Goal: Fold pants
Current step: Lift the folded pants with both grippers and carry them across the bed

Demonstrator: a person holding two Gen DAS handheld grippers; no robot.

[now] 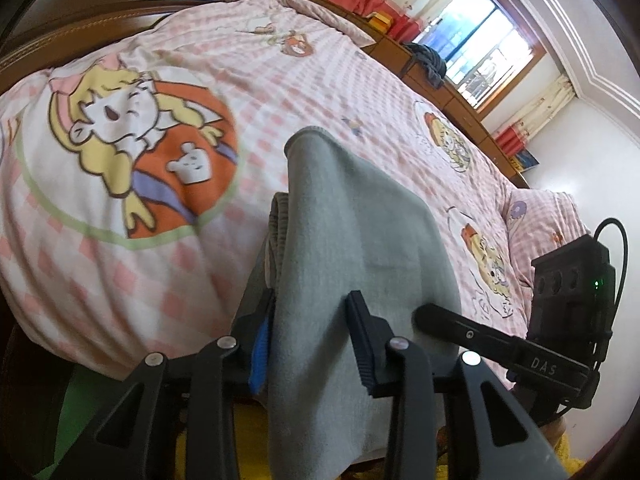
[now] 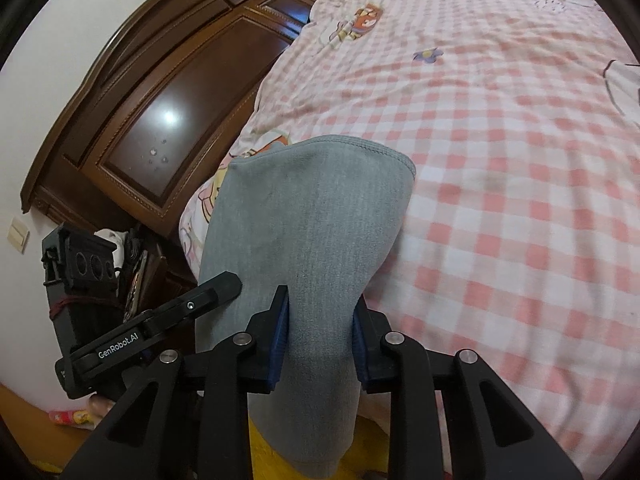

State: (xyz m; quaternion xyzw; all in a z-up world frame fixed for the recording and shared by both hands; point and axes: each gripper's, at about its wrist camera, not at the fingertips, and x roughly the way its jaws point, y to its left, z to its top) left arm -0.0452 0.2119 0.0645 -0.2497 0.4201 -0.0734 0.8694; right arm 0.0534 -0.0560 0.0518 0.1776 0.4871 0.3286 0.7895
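Grey pants [image 1: 352, 232] hang over the near edge of a bed and show in both wrist views. My left gripper [image 1: 308, 320] is shut on the grey fabric, and the cloth runs up between its fingers toward a hem. A ribbed waistband edge [image 1: 280, 220] shows on the left. In the right wrist view, my right gripper [image 2: 320, 316] is shut on the grey pants [image 2: 316, 216], with a stitched hem at the top. Below each gripper the cloth hangs loose. The other gripper's body shows at each view's edge.
The bed carries a pink checked cover [image 1: 320, 80] with cartoon prints [image 1: 136, 140]. A dark wooden headboard [image 2: 160, 100] stands at the left in the right wrist view. A window [image 1: 488, 40], curtains and a wooden cabinet [image 1: 440, 80] lie beyond the bed. Yellow flooring [image 2: 272, 452] shows below.
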